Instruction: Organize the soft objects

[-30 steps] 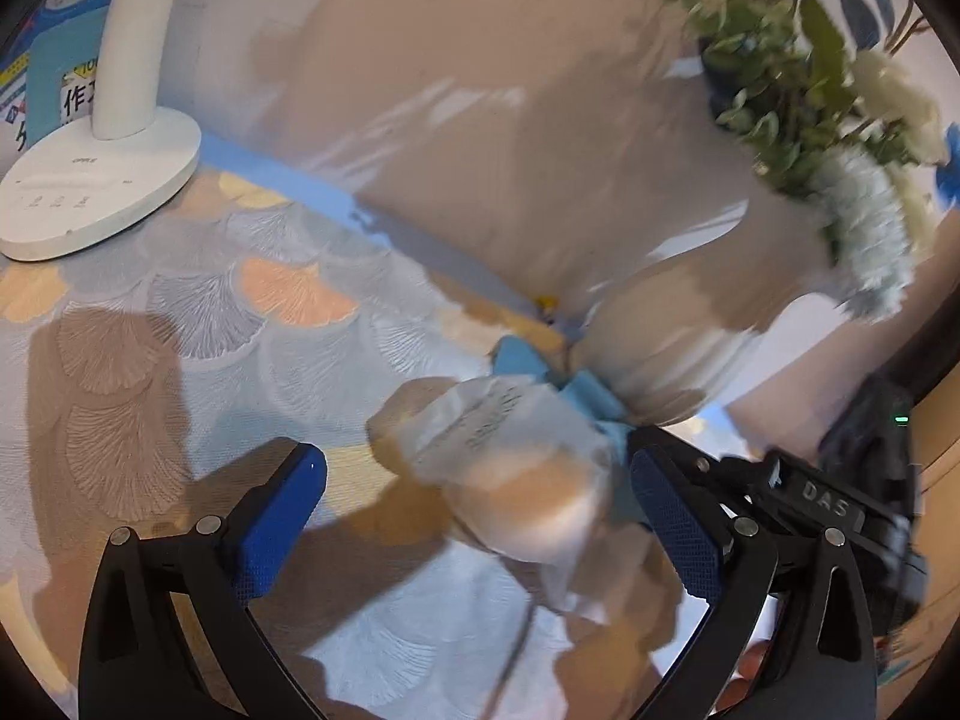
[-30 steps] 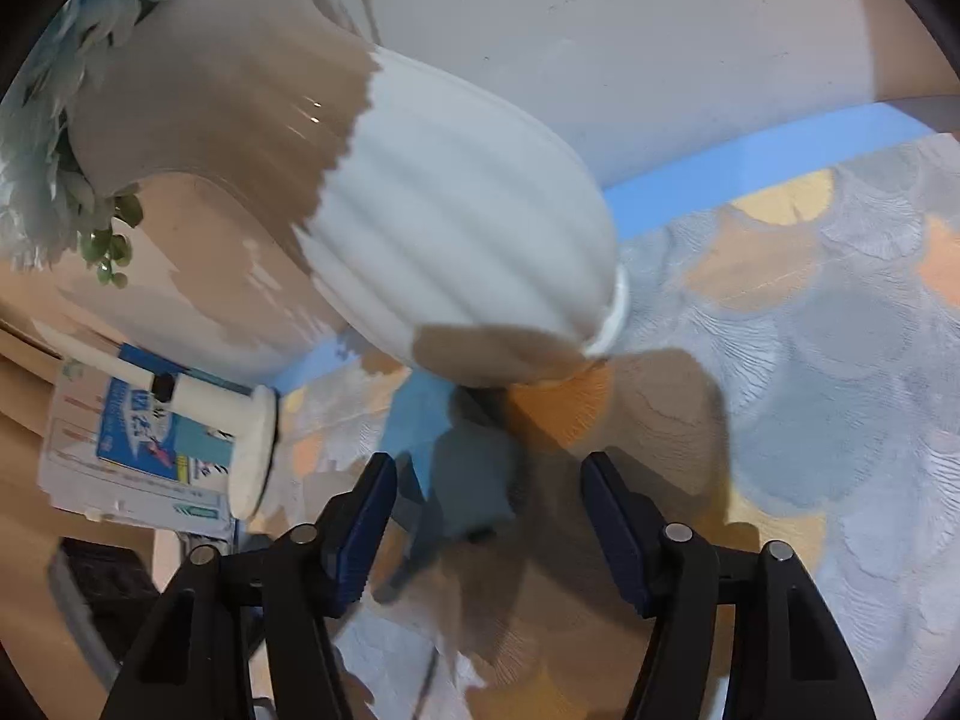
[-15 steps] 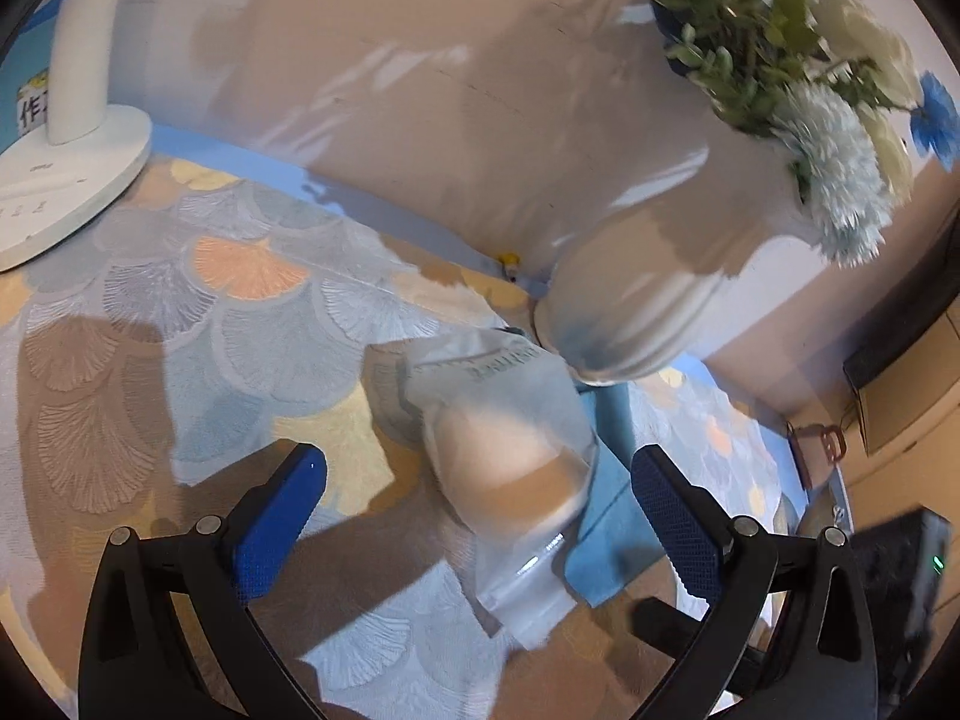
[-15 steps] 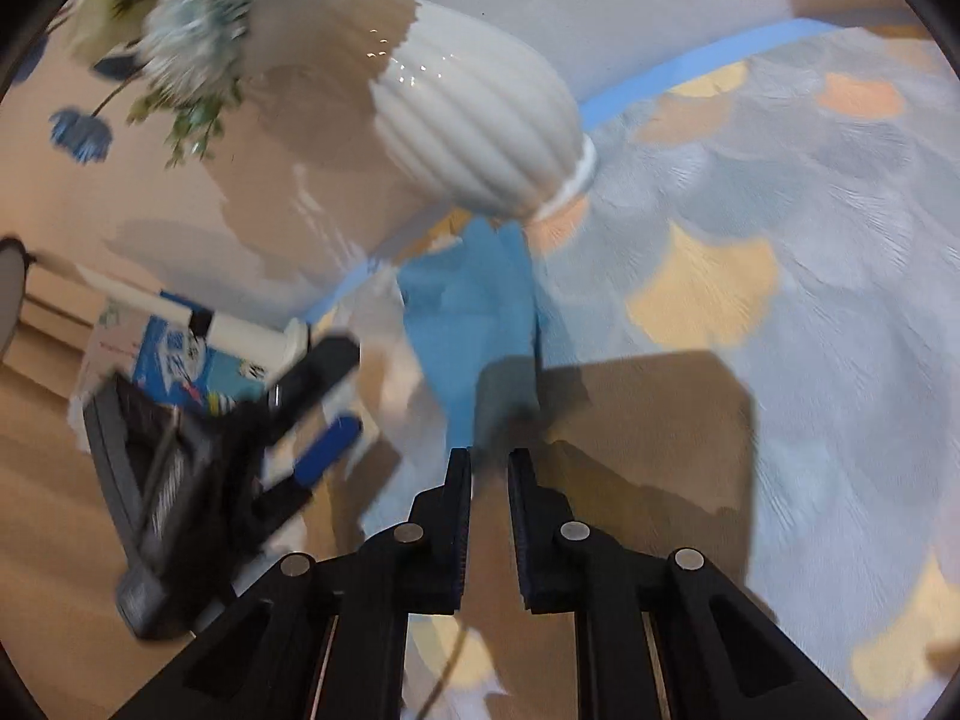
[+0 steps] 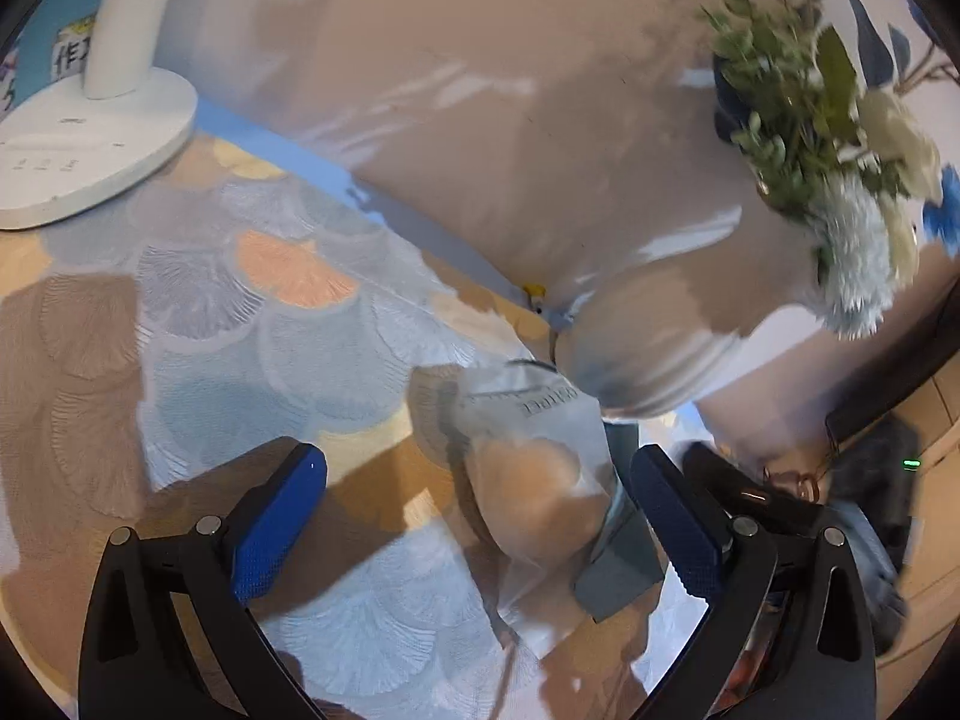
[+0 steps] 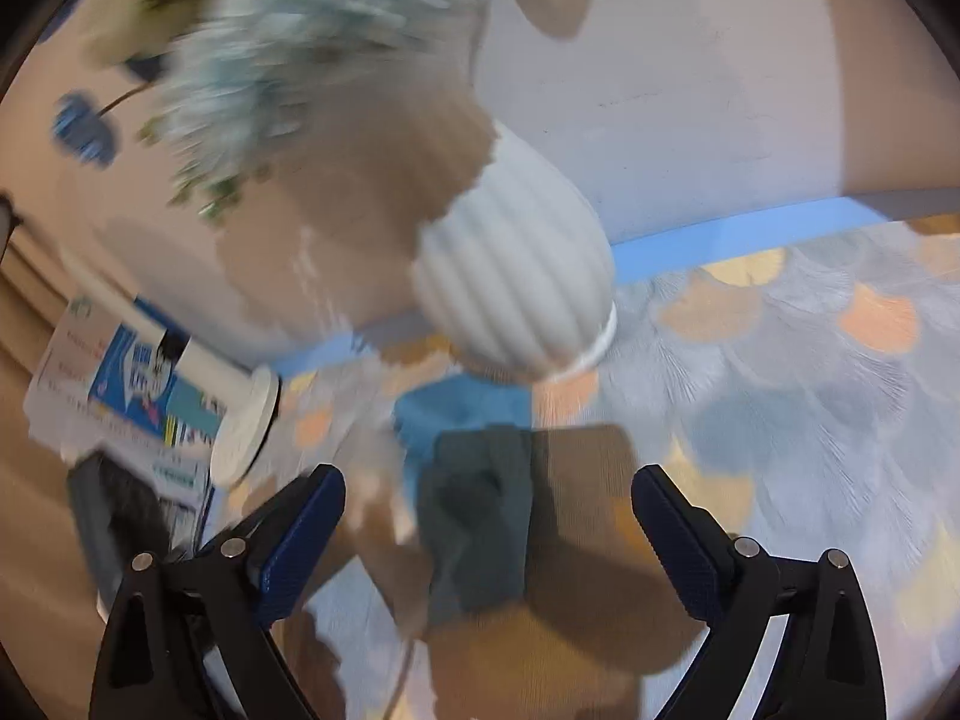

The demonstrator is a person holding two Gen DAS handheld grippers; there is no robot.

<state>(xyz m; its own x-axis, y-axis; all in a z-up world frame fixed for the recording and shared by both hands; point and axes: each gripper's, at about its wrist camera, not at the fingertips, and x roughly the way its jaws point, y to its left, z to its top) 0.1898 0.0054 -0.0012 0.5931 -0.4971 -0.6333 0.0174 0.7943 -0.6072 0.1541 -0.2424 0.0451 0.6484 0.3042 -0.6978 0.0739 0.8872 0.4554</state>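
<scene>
the right gripper, pressed together half a second ago, is opening, pads clear of the blue cloth flat on the patterned tablecloth, its length running toward the white vase. beside it lies the bagged soft item, before the spread, empty left gripper.

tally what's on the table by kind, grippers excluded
Clear bag with a pale soft thing inside: 1
Blue cloth: 1
White ribbed vase with flowers: 1
White lamp base: 1
Printed booklet: 1
Total: 5
</scene>
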